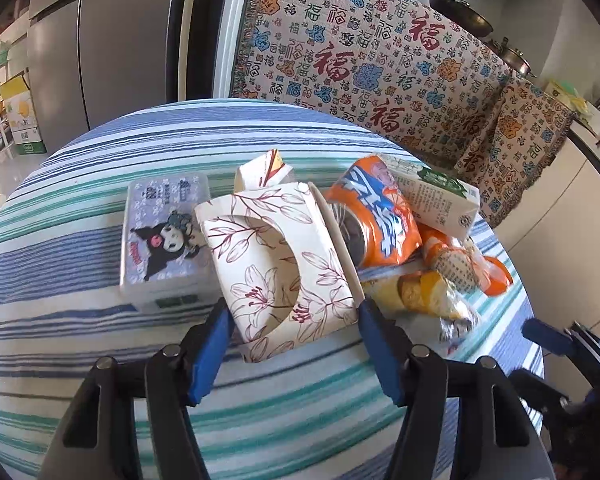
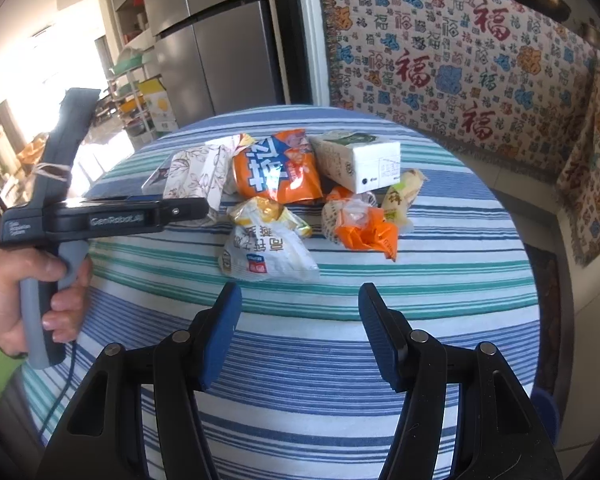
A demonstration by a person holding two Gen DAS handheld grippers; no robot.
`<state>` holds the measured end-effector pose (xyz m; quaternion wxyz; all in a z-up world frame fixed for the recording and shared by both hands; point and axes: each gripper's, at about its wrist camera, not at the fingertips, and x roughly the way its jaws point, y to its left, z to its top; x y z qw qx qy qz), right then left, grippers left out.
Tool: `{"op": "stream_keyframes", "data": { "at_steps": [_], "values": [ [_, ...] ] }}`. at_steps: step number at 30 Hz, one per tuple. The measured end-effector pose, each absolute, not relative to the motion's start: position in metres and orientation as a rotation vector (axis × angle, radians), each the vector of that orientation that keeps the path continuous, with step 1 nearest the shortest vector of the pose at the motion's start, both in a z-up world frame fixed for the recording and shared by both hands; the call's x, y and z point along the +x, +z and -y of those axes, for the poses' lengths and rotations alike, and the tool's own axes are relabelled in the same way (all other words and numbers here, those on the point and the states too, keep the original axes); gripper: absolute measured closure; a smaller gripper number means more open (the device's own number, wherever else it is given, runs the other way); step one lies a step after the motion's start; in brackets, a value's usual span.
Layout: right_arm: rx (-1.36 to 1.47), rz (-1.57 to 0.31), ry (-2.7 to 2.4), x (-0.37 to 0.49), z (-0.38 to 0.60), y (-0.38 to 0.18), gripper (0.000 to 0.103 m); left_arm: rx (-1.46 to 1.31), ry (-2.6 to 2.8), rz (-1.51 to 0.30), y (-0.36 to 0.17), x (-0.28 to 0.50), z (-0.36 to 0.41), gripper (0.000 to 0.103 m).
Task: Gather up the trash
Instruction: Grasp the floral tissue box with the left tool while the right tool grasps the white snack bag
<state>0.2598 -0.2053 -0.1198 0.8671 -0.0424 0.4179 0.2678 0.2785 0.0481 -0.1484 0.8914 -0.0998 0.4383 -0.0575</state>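
Two grippers are over a round table [image 2: 440,280] covered in a blue, green and white striped cloth, where the trash lies heaped toward the far side. The left gripper [image 1: 294,316] has its blue pads on either side of an empty floral tissue box [image 1: 276,264], which sits tilted with its oval opening facing up; the pads stand right at the box's near corners, but I cannot tell whether they actually press on it. A person's hand [image 2: 32,292] grips the handle of that tool, seen at the left of the right wrist view.

The right gripper [image 2: 296,312] hangs spread apart above bare cloth with nothing between its jaws, just short of a white and yellow snack bag [image 2: 260,248].

Behind that bag lie an orange snack bag [image 2: 278,168], a white milk carton [image 2: 360,164] on its side, a crumpled orange wrapper [image 2: 360,228] and a small pale yellow packet [image 2: 400,196], all close together or touching. Left of the floral box, just beside it, is a tissue pack [image 1: 164,236] printed with a cartoon figure, and a small white carton [image 1: 264,170] stands behind the box.

Beyond the table stand a steel refrigerator [image 2: 216,40] and a patterned blanket [image 2: 460,56] draped over a counter.
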Motion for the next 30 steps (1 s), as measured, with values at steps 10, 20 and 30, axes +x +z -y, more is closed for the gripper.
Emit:
{"op": "stream_keyframes", "data": {
  "at_steps": [10, 20, 30],
  "values": [
    [-0.079, -0.890, 0.603, 0.281, 0.179, -0.133, 0.021, -0.093, -0.288, -1.005, -0.137, 0.212, -0.055, 0.038],
    [-0.091, -0.950, 0.590, 0.295, 0.162, -0.146, 0.066, -0.103, -0.340, -1.024, -0.140, 0.196, -0.057, 0.035],
    [-0.142, -0.913, 0.618, 0.262, 0.171, -0.121, 0.086, -0.124, -0.318, -1.039, -0.141, 0.181, -0.073, 0.035]
  ]
}}
